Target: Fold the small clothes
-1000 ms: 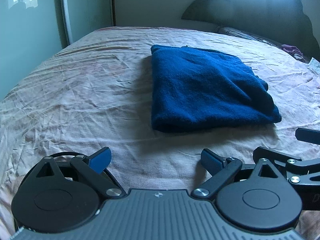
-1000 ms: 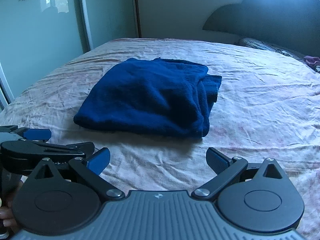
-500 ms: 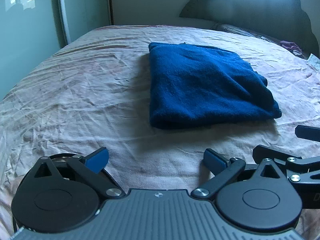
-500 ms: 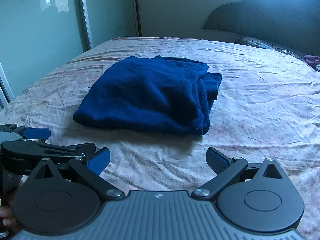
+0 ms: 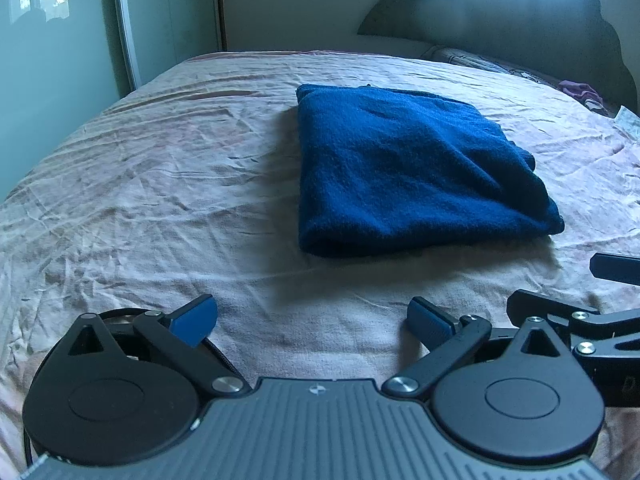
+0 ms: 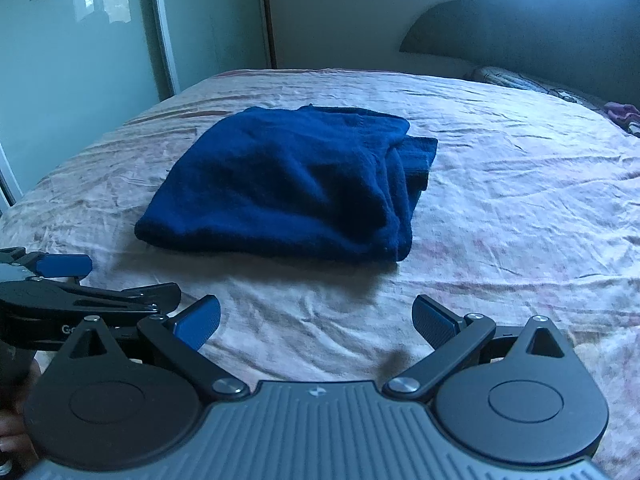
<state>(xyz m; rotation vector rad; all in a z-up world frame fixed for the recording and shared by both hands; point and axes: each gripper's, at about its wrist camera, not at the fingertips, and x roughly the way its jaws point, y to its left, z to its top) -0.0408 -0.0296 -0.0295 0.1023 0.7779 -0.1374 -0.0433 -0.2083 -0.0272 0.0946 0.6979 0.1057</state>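
A dark blue knitted garment (image 5: 412,176) lies folded into a thick rectangle in the middle of the bed, also seen as the blue garment (image 6: 292,184) in the right wrist view. My left gripper (image 5: 312,320) is open, empty, low over the sheet a short way in front of the garment's near edge. My right gripper (image 6: 316,322) is open and empty too, beside the left one and the same distance back from the cloth. Nothing touches the garment.
The bed is covered by a wrinkled pinkish sheet (image 5: 152,184). A dark headboard (image 5: 520,28) and pillows with small clothes (image 6: 620,114) stand at the far right. A mirrored wardrobe door (image 6: 80,60) runs along the left. A hand (image 6: 16,436) holds the left gripper's handle.
Both grippers have drawn back slightly and tilted, so the folded garment sits a little farther away. The garment itself has not moved.
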